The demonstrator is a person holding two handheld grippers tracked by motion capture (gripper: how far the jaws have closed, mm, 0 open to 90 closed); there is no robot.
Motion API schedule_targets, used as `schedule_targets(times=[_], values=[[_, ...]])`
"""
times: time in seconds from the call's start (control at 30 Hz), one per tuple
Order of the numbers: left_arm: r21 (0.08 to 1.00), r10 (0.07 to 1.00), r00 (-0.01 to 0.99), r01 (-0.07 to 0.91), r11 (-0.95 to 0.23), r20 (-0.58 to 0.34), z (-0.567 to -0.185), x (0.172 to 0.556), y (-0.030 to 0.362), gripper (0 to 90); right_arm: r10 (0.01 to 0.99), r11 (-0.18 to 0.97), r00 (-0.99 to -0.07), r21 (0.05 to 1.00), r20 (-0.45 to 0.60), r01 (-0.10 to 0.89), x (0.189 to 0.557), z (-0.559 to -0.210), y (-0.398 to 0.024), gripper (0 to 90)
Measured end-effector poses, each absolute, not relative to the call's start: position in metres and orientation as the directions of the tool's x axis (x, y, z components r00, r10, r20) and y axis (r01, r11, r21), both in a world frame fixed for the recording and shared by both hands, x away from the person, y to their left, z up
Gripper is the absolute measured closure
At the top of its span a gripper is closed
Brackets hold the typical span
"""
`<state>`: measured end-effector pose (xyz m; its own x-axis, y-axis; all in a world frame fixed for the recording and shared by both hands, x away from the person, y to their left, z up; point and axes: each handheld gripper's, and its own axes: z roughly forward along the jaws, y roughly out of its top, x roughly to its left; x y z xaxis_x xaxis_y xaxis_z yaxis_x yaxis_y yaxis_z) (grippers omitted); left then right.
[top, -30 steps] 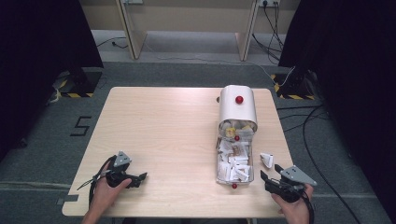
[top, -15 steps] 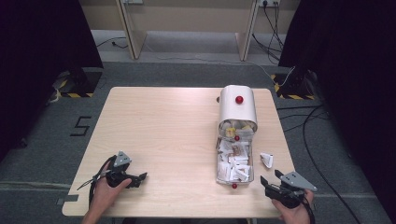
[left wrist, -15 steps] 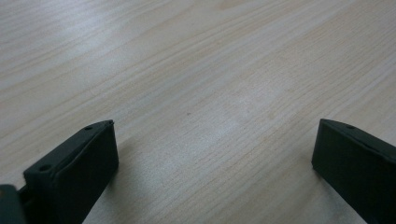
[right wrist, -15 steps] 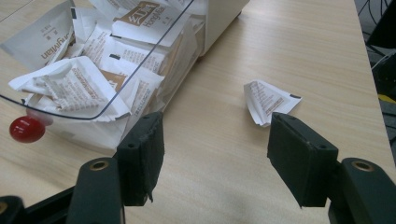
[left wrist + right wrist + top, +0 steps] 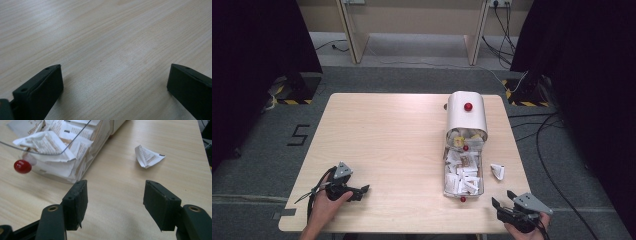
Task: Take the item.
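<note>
A white box (image 5: 467,116) with a red knob stands at the table's right. Its clear drawer (image 5: 447,172) is pulled out toward me, full of white paper packets (image 5: 53,138), with a red knob (image 5: 22,166) on its front. One loose packet (image 5: 497,171) (image 5: 148,155) lies on the table to the right of the drawer. My right gripper (image 5: 503,198) (image 5: 115,195) is open at the near right corner, its jaws pointing at the bare wood between drawer and packet. My left gripper (image 5: 363,189) (image 5: 115,75) rests open at the near left with nothing between its jaws.
The light wooden table (image 5: 387,135) is bare on its left and middle. Beyond it are a grey carpet floor, cables (image 5: 542,130) at the right, and desk legs at the back. The near table edge runs just below both hands.
My right gripper has drawn back toward the near edge of the table, away from the loose packet. The left gripper has stayed where it was.
</note>
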<state>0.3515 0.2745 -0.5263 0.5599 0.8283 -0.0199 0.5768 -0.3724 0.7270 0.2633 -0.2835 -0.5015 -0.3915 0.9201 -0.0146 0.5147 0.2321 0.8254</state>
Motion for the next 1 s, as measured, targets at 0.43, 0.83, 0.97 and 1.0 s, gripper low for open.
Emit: schedule_targets(times=[0.43, 0.83, 0.97, 1.0], values=[[0.727, 0.828, 0.560, 0.577, -0.373, -0.020, -0.526, 0.351, 0.274, 0.0, 0.914, 0.246, -0.404, 0.825, -0.023, 0.509, 0.252, -0.504, -0.278, 36.6], [0.727, 0.828, 0.560, 0.576, -0.372, -0.019, -0.526, 0.351, 0.274, 0.0, 0.916, 0.246, -0.399, 0.822, -0.025, 0.513, 0.246, -0.509, -0.278, 33.7], [0.727, 0.828, 0.560, 0.576, -0.372, -0.020, -0.526, 0.351, 0.274, 0.0, 0.921, 0.230, -0.389, 0.824, -0.012, 0.518, 0.243, -0.513, -0.280, 30.1], [0.727, 0.828, 0.560, 0.577, -0.373, -0.020, -0.526, 0.351, 0.274, 0.0, 0.921, 0.230, -0.389, 0.824, -0.012, 0.518, 0.243, -0.513, -0.280, 30.1]])
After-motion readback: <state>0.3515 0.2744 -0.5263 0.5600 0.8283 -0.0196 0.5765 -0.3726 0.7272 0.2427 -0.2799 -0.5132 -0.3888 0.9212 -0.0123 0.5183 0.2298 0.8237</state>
